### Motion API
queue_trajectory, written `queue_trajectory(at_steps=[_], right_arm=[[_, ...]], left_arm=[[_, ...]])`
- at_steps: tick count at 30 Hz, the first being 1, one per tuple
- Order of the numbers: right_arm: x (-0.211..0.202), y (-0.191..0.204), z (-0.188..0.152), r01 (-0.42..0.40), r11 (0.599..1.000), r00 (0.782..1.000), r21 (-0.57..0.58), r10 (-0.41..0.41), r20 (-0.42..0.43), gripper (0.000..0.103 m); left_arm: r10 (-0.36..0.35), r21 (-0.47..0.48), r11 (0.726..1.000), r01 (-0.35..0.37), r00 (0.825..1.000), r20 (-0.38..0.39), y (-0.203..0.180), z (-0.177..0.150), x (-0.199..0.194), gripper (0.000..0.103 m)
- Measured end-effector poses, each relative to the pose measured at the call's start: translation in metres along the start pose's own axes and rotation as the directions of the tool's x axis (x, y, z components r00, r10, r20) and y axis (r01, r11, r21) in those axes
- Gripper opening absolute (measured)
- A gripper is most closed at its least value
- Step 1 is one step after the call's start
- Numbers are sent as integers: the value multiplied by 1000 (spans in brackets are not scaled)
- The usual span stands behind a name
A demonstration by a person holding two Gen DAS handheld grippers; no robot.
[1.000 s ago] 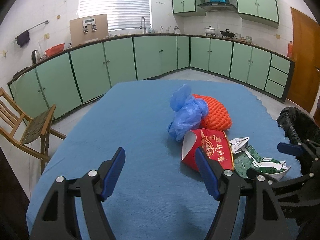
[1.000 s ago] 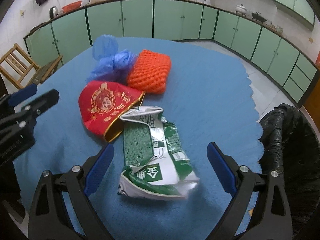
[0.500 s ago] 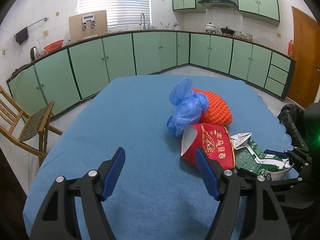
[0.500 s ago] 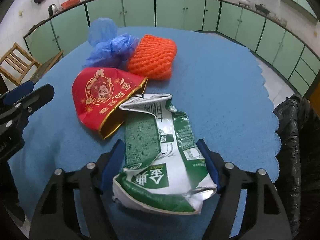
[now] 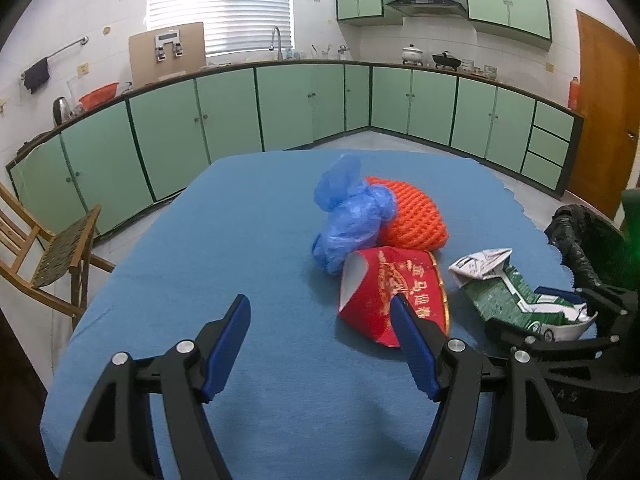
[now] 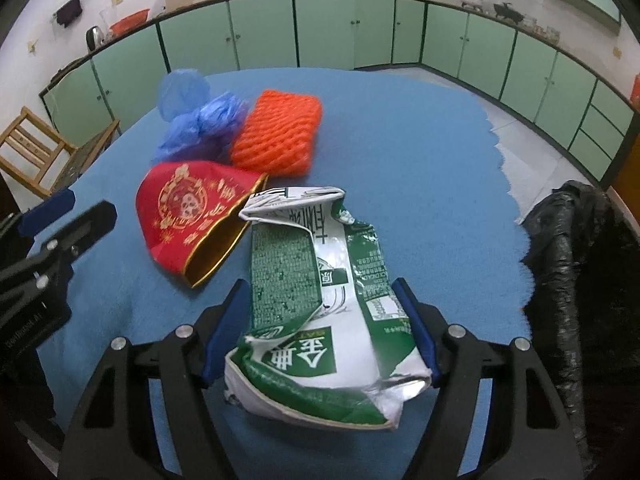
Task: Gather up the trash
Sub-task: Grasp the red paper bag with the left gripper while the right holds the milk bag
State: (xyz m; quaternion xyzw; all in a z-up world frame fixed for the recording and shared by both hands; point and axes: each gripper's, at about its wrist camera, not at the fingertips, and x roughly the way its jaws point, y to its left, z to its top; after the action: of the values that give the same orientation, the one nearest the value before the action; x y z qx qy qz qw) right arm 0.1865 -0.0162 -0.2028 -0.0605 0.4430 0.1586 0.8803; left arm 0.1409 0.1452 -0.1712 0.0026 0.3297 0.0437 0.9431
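R gripper (image 6: 320, 328) has just been closing, now clamps green/white carton (image 6: 320, 300) on blue counter (image 6: 420, 160) (beside red box (image 6: 192, 216)). L gripper (image 5: 320, 336) open, empty, over counter w/ nothing between.

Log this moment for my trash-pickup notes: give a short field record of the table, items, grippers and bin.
surface: table with blue cloth
trash: green-white carton, red paper bag, blue plastic bag, orange foam net
right gripper: closed on the carton
left gripper: open, empty
bin: black trash bag at table's right edge
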Motion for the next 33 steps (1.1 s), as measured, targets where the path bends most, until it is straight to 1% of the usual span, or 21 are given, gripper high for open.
queue_trajectory(at_steps=[9, 15, 16, 18, 19, 20, 21, 22, 24, 28, 33], right_arm=[[-13, -22, 5, 44, 999, 999, 14, -44, 22, 70], [-13, -26, 5, 58, 998, 998, 6, -58, 16, 70], [-12, -27, 5, 59, 998, 998, 5, -59, 15, 70], [-12, -27, 6, 60, 998, 998, 3, -60, 12, 70], [-12, -27, 6, 61, 998, 998, 1, -61, 12, 70], [-12, -27, 6, 62, 998, 998, 0, -62, 12, 70], [-13, -28, 7, 63, 998, 998, -1, -63, 13, 70], [-13, -27, 7, 64, 998, 998, -3, -64, 13, 70], [-15, -27, 8, 64, 998, 998, -4, -64, 16, 70], [-18, -26, 9, 64, 998, 998, -10, -64, 23, 70], [-26, -29, 12, 66, 998, 997, -11, -66, 38, 70]], left_arm=[[-15, 14, 1000, 15, 1000, 1, -16, 9, 15, 71], [-19, 8, 1000, 19, 1000, -20, -21, 12, 34, 70], [-23, 8, 1000, 24, 1000, -21, -22, 12, 36, 69], [-37, 13, 999, 37, 999, -28, -24, 13, 39, 61], [-45, 14, 999, 46, 998, -33, -25, 13, 41, 52], [-54, 16, 998, 54, 998, -39, -25, 13, 42, 40], [-62, 18, 998, 62, 997, -47, -26, 13, 44, 33], [-65, 20, 998, 66, 997, -50, -27, 13, 45, 24], [-69, 25, 997, 70, 997, -46, -28, 13, 43, 23], [-61, 39, 997, 63, 998, -31, -31, 12, 38, 14], [-65, 34, 997, 66, 998, -21, -34, 10, 29, 13]])
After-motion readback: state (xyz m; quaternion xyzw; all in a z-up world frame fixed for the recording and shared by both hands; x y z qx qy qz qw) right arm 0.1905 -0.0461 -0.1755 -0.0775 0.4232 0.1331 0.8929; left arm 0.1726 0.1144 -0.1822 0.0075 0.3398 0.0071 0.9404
